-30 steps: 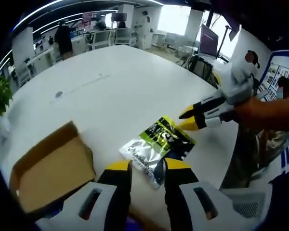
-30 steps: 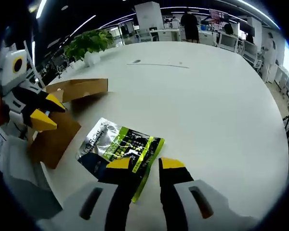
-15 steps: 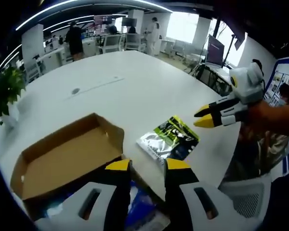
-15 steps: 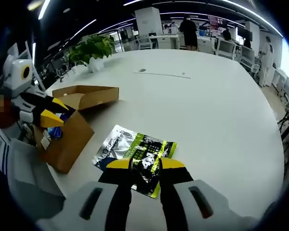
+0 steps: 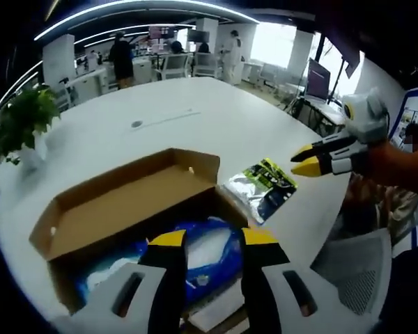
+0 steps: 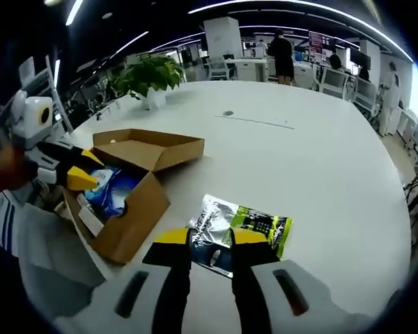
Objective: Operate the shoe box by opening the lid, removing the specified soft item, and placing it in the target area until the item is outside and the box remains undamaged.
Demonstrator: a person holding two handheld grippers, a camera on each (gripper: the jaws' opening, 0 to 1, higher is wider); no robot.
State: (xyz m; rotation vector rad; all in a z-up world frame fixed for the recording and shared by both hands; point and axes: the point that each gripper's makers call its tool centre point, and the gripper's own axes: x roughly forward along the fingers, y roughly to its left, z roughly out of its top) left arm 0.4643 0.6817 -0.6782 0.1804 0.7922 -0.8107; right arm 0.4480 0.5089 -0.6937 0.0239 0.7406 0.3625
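The left gripper (image 5: 207, 240) hung over the open shoe box (image 5: 118, 216), its jaws apart and holding nothing, with a blue-and-white soft packet (image 5: 202, 254) lying inside the box beneath them. The right gripper (image 6: 209, 238) hovered just above the near edge of the silver-and-green pouch (image 6: 240, 228), jaws parted and empty. That pouch lay flat on the white table (image 6: 313, 160), just right of the box, whose lid (image 6: 157, 148) stood folded back. Farther off stood a potted plant (image 6: 148, 75), and beyond it people among desks.
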